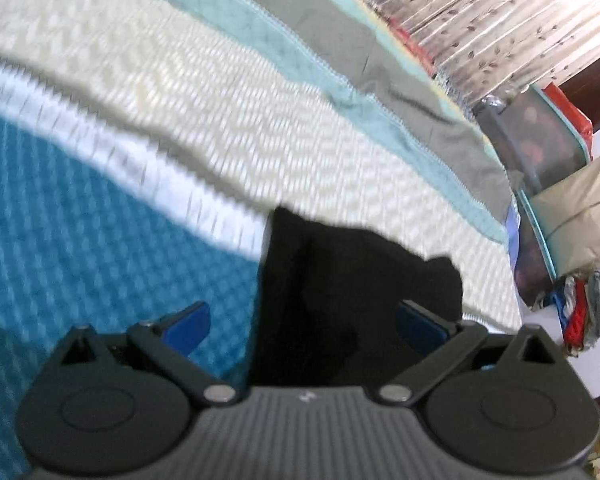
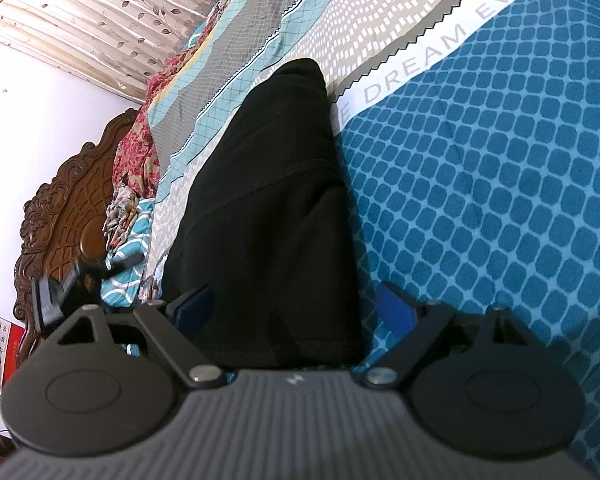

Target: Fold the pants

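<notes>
Black pants (image 2: 268,200) lie folded in a long narrow strip on the bed, running away from my right gripper (image 2: 296,308). Its blue pads stand wide apart on either side of the near end of the strip and do not press on it: open. In the blurred left wrist view, one end of the black pants (image 1: 340,300) lies under and between the spread blue fingertips of my left gripper (image 1: 304,326), which is open and holds nothing. A dark blurred shape (image 2: 60,292) at the left of the right wrist view looks like the left gripper.
The bedspread (image 2: 500,160) is blue-checked with a white lettered band and grey and teal stripes. A carved wooden headboard (image 2: 60,220) and patterned cloths (image 2: 136,152) lie at one end. Storage bags (image 1: 540,152) and a curtain (image 1: 480,12) stand beyond the bed's edge.
</notes>
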A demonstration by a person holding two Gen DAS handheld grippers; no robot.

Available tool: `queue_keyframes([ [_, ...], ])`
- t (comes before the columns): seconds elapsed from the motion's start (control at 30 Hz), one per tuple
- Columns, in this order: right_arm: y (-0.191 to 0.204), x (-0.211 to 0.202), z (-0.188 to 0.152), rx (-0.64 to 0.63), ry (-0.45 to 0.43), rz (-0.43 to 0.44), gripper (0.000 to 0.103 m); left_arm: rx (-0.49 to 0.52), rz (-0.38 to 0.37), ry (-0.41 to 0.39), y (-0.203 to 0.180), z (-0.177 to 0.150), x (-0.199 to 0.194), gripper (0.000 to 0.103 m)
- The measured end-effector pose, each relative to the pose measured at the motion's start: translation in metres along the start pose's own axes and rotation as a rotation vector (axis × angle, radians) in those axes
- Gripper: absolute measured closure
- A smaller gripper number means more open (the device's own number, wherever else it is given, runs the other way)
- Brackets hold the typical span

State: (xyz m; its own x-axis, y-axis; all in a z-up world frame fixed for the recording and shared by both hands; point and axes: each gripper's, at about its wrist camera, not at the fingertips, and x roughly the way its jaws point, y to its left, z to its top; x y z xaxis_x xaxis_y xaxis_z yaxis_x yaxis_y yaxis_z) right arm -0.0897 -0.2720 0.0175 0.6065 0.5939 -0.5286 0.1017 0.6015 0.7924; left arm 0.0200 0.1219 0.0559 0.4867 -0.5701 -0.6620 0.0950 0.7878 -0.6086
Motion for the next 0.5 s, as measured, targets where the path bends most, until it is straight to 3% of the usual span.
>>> queue_keyframes([
  [0.17,0.001,0.000,0.000,0.000,0.000,-0.002,0.013,0.074,0.033,0.025,-0.018,0.024,0.035,0.022],
  [0.27,0.002,0.000,-0.001,-0.001,0.000,-0.007,0.013,0.094,0.042,0.073,-0.022,0.030,0.061,0.023],
  [0.37,0.001,0.001,-0.001,-0.001,0.001,-0.007,0.013,0.129,0.045,0.100,-0.034,0.022,0.071,0.088],
  [0.5,0.001,0.001,0.001,-0.002,0.007,-0.010,0.013,0.160,0.115,-0.076,-0.046,0.018,0.045,0.089],
])
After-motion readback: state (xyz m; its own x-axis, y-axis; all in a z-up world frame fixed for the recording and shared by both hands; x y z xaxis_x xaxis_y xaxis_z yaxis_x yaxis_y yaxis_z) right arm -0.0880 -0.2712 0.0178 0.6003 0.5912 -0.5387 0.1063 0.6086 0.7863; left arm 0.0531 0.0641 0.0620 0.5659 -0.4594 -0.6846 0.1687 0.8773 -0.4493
